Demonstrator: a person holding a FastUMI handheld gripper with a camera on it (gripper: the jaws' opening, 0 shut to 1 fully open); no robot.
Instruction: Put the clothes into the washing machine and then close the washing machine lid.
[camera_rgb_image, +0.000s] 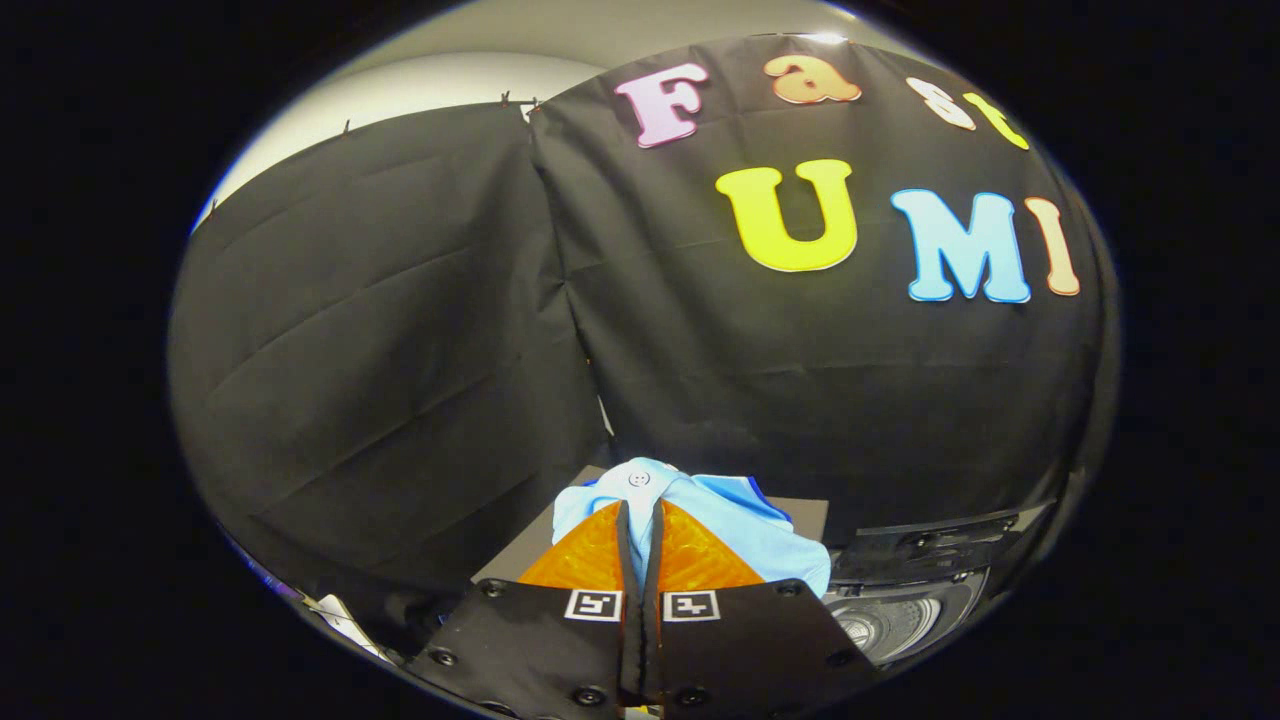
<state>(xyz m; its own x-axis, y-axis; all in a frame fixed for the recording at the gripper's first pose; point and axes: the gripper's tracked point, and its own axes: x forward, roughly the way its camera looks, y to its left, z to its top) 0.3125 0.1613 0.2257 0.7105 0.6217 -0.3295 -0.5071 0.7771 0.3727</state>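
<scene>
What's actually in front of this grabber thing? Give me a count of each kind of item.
Light blue garment, pinched between the shut fingers of the gripper: 1
Washing machine, drum opening to the right of the fingers: 1
Grey board under the garment: 1
Total: 3

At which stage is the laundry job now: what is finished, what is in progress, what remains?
Done: the gripper is shut on the light blue garment, lifted before the booth wall. In progress: carrying it toward the washing machine, whose drum shows open beside the fingers. Left: drop the garment in, then close the lid.
</scene>
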